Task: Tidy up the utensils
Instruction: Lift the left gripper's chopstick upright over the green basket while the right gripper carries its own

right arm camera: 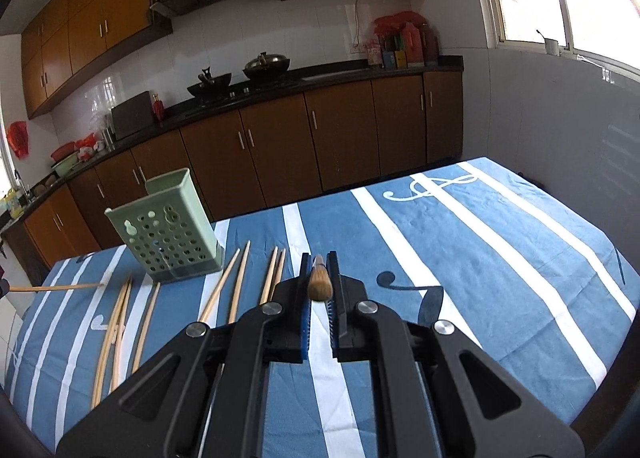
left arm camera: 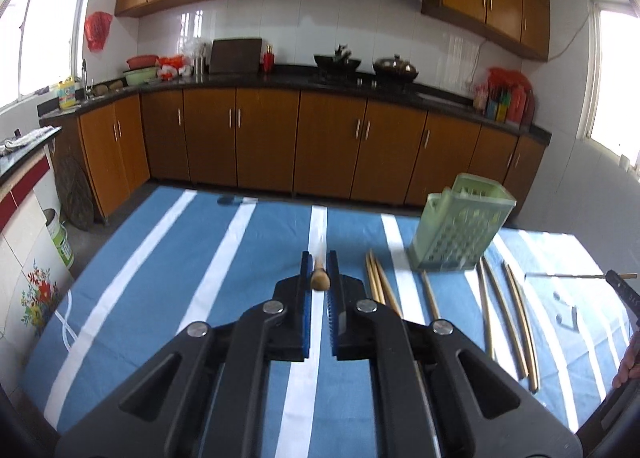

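Note:
My left gripper [left arm camera: 319,264] is shut on a wooden chopstick [left arm camera: 320,278] that points forward over the blue striped tablecloth [left arm camera: 180,258]. My right gripper [right arm camera: 319,264] is shut on another chopstick [right arm camera: 319,284], seen end-on. A green perforated utensil holder [left arm camera: 460,226] stands on the cloth; it also shows in the right wrist view [right arm camera: 168,230]. Several loose chopsticks [left arm camera: 504,310] lie around its base, and also show in the right wrist view [right arm camera: 236,282]. The other gripper's chopstick tip [right arm camera: 56,288] enters at the left edge.
The table edge [left arm camera: 240,194] runs along the far side, with brown kitchen cabinets [left arm camera: 328,146] beyond. A dark counter [left arm camera: 280,78] holds woks and bottles. The right gripper's tip [left arm camera: 624,290] shows at the right edge of the left wrist view.

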`<action>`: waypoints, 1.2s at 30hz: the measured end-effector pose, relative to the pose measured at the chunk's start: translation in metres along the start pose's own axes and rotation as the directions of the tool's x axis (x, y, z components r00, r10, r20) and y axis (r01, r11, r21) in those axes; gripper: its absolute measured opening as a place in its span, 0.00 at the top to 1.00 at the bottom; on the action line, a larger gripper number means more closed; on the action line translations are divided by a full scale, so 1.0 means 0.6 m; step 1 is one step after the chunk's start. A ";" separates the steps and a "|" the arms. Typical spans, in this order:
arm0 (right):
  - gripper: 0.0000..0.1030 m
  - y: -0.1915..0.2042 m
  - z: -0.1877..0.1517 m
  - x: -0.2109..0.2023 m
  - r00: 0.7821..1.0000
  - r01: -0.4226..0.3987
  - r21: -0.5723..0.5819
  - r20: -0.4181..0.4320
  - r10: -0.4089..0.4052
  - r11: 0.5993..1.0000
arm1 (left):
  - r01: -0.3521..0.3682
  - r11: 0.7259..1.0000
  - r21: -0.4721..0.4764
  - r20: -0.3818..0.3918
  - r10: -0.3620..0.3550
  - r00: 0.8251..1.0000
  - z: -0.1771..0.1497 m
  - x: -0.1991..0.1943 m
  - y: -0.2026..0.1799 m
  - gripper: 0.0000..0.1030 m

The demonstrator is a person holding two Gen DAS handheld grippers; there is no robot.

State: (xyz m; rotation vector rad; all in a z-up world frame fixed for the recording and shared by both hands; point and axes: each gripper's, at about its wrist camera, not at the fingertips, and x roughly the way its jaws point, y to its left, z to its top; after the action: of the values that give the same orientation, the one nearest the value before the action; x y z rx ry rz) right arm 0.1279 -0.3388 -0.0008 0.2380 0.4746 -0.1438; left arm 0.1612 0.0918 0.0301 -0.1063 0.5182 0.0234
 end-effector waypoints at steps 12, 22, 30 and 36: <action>0.93 0.010 0.031 0.004 0.999 -0.005 -0.010 0.041 0.006 1.000 | -0.009 1.000 -0.007 0.043 0.009 0.999 0.046 -0.004 0.004 0.92; 0.93 0.064 0.156 -0.013 0.979 -0.082 -0.067 0.183 0.093 0.994 | 0.020 1.000 0.012 0.144 -0.021 0.989 0.180 -0.011 -0.012 0.93; 0.93 0.108 0.248 -0.045 0.925 -0.240 -0.053 0.291 0.245 0.969 | 0.171 0.985 0.029 0.225 -0.173 0.959 0.285 -0.056 -0.077 0.93; 0.93 0.145 0.249 -0.030 0.912 -0.306 -0.088 0.259 0.319 0.948 | 0.247 0.966 0.070 0.204 -0.256 0.945 0.290 -0.042 -0.148 0.93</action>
State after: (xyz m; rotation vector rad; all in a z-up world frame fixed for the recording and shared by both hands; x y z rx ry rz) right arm 0.1937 -0.2925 0.1533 0.2430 0.1626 0.1483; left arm 0.2293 0.0224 0.2014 -0.1249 0.2890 -0.2251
